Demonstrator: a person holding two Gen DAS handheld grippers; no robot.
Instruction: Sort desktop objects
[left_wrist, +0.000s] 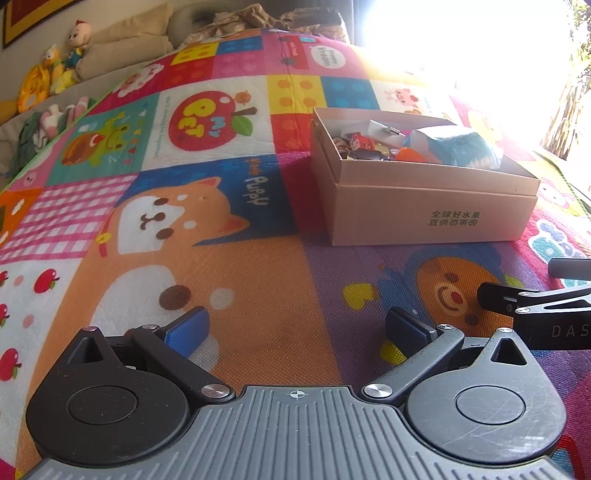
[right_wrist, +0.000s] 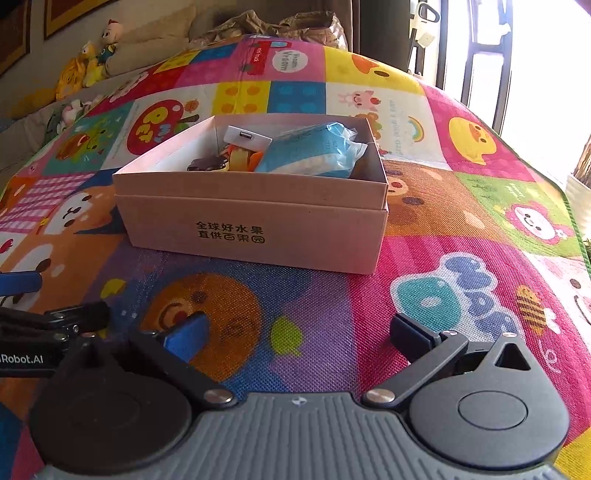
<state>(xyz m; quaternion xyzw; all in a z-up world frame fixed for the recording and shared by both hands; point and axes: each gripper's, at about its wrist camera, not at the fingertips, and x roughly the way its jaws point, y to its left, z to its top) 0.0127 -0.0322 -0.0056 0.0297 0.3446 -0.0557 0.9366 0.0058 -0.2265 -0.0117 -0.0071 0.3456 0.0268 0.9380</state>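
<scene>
Woven cartoon mat (right_wrist: 369, 302), rectangular cardboard box (right_wrist: 255, 221), perhaps crinkly blue packet (right_wrist: 310, 151)

You're facing a bright cartoon play mat (right_wrist: 424, 110) covering the floor. Beyond its far edge sits a beige sofa (right_wrist: 147, 51) with stuffed toys (left_wrist: 66, 55). Harsh sunlight floods through the window (right_wrist: 517, 55) at your right.

L gripper (left_wrist: 295, 328) agape; box (left_wrist: 424, 206) full-ish (glare).
</scene>
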